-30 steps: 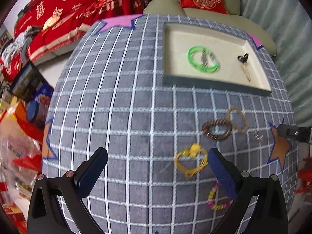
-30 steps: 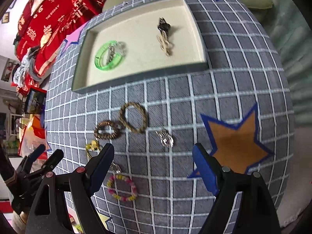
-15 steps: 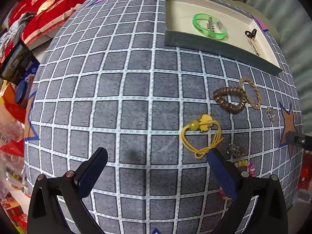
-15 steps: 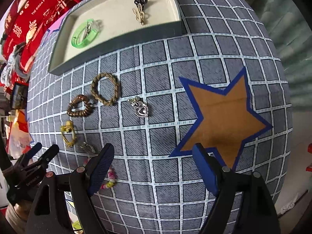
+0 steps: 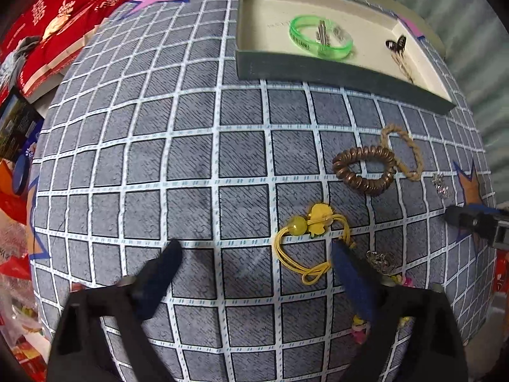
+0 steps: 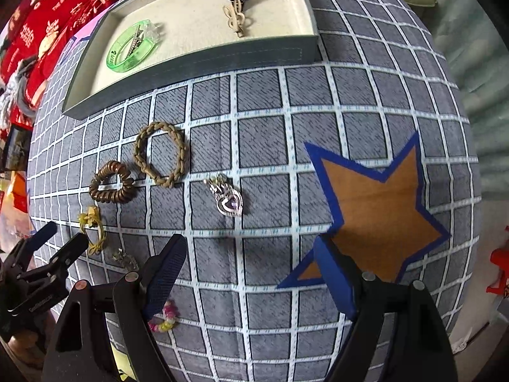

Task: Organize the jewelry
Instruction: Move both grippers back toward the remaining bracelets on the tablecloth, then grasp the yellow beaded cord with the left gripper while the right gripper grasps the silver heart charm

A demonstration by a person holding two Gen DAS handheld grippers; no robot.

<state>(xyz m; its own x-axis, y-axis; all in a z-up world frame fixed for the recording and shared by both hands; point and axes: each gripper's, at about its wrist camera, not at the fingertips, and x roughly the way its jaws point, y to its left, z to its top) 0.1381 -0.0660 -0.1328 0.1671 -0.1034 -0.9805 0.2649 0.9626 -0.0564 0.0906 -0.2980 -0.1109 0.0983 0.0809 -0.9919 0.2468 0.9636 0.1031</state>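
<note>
Left hand-held gripper [image 5: 254, 254]: jaws spread, nothing between them. Its right finger [image 5: 353, 280] covers part of the yellow hair tie [image 5: 313, 245] and most of the beaded bracelet [image 5: 359, 331]; the small metal piece [image 5: 380, 261] just beyond it is too blurred to identify.

Right hand-held gripper [image 6: 248, 254]: jaws spread, empty. The heart pendant [image 6: 227, 199] lies just ahead of its gap on the checked table [image 6: 270, 146], with bare cloth around it. The braided hair tie [image 6: 160, 157] and brown coil hair tie [image 6: 111, 183] lie ahead-left.

The tray [image 6: 203, 60] sits farther ahead, holding a green bangle [image 6: 132, 47] and hair clip [image 6: 237, 12]. The bangle's lettering is illegible.
</note>
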